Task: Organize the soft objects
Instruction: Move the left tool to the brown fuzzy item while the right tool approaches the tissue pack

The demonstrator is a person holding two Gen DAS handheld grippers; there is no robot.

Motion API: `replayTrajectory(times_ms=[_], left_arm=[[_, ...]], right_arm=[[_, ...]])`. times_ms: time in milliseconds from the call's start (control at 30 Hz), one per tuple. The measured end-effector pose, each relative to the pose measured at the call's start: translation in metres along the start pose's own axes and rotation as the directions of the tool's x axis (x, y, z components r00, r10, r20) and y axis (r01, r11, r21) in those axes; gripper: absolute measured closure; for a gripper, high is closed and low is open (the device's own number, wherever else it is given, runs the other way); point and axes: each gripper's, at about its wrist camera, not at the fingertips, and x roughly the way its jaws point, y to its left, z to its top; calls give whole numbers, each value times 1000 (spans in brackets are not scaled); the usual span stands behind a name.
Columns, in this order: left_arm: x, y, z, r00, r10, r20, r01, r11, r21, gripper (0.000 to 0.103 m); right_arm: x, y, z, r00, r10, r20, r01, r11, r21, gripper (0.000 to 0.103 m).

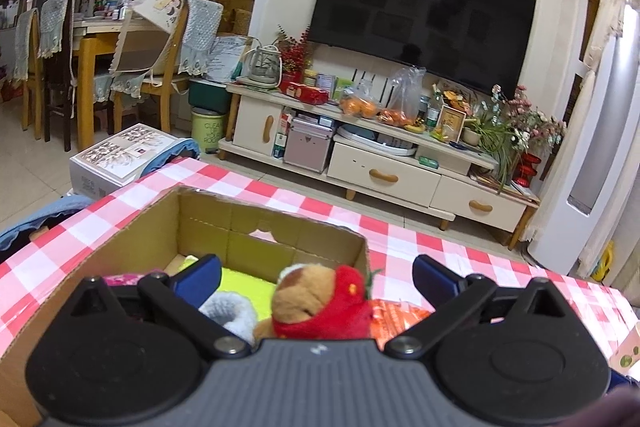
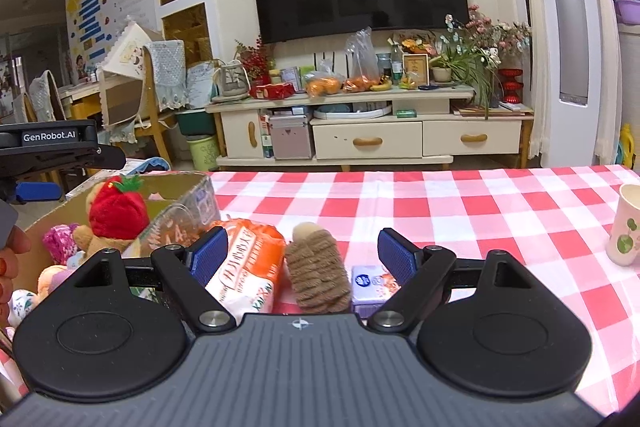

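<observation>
1. Where the right wrist view begins at its left edge, the left gripper (image 2: 38, 191) reaches in over the cardboard box (image 2: 52, 215), its black body labelled "GenRobot.AI"; fingers of a person's hand (image 2: 10, 267) show just below it.
2. Its jaws stand wide apart in its own view, with nothing pressed between the blue pads (image 1: 199, 277).
3. Inside the box sit a brown plush bear with a red strawberry hood (image 1: 320, 301), a pink knitted piece (image 2: 60, 243) and a grey-white fuzzy item (image 1: 232, 311) on a yellow-green cloth (image 1: 248, 287).
4. Just right of the box, on the red-and-white checked tablecloth (image 2: 460, 211), lies an orange-and-white soft pack (image 2: 248, 267) with printed characters too blurred to read.
5. Beside it stands a brown ribbed knit item (image 2: 318, 271), upright, then a small blue-and-white packet (image 2: 370, 287), its print unreadable.
6. The right gripper (image 2: 302, 255) has its jaws spread, the pack, knit item and packet lying ahead between them, untouched.
7. Far right stands a paper cup (image 2: 626, 227) with a green motif.
</observation>
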Motion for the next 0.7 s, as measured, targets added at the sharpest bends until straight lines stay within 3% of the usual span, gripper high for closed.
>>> replayTrajectory(times_ms=[367, 700], left_arm=[[-3, -22, -8, 1000, -22, 3, 22, 998, 67, 1], [-1, -43, -16, 999, -36, -10, 37, 990, 137, 1]], right_arm=[[6, -7, -7, 998, -44, -36, 44, 999, 8, 0], [41, -29, -22, 986, -116, -119, 111, 993, -48, 0]])
